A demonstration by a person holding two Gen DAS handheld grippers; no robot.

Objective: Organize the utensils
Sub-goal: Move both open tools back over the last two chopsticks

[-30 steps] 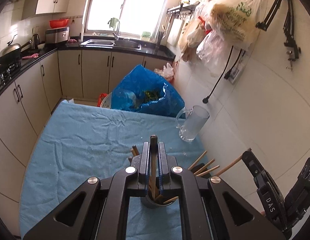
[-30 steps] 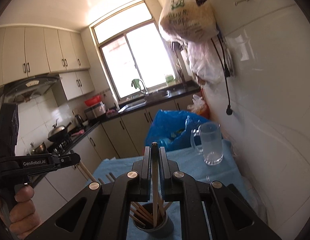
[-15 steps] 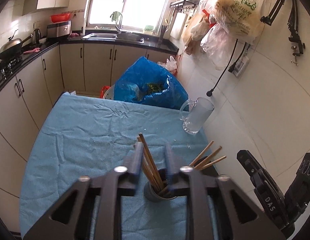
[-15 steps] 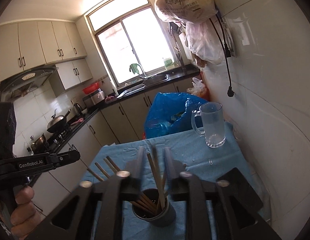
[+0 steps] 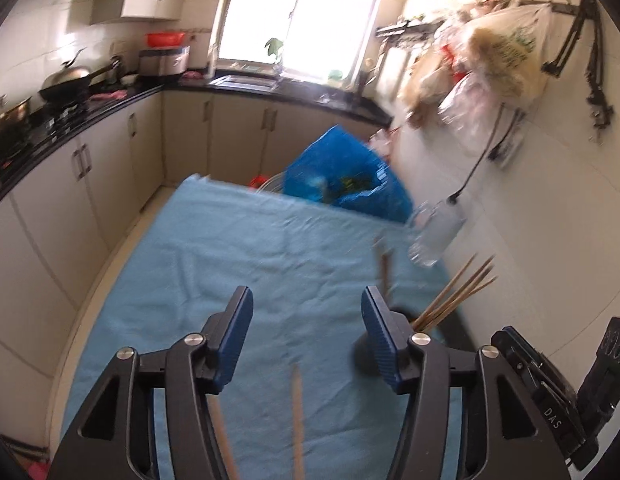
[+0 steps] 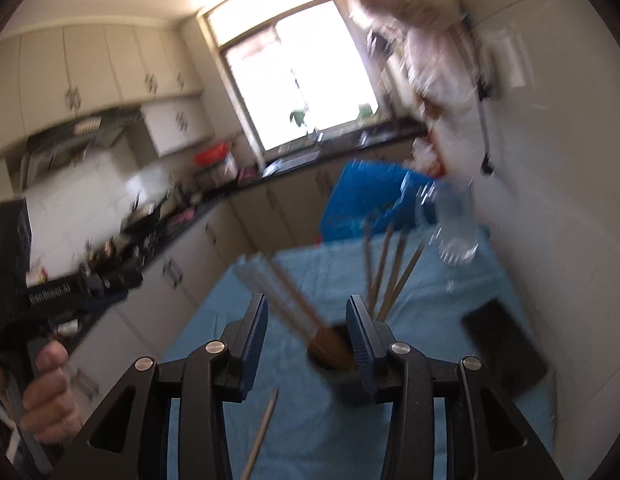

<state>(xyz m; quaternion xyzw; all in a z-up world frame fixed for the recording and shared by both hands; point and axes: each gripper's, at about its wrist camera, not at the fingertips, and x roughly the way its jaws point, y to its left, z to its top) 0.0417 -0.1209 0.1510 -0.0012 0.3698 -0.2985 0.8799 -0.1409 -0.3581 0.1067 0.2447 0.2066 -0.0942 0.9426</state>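
Note:
A dark holder cup [image 6: 335,354] stands on the blue tablecloth [image 5: 270,264] with several wooden chopsticks [image 6: 384,272] in it. In the left wrist view the cup is hidden behind the right finger and its chopsticks [image 5: 454,292] fan out to the right. My left gripper [image 5: 306,338] is open and empty. My right gripper [image 6: 306,336] is open and empty, just in front of the cup. Loose chopsticks lie on the cloth: two in the left wrist view [image 5: 297,420] and one in the right wrist view [image 6: 262,432].
A glass mug [image 5: 436,236] stands at the far right of the table by the white wall. A blue bag [image 5: 346,180] sits beyond the table's far edge. A dark flat object [image 6: 504,346] lies right of the cup. Kitchen cabinets [image 5: 82,168] run along the left.
Both grippers opened wide, letting go of the chopsticks they held over the cup, and pulled back and left. Loose chopsticks on the cloth have come into view.

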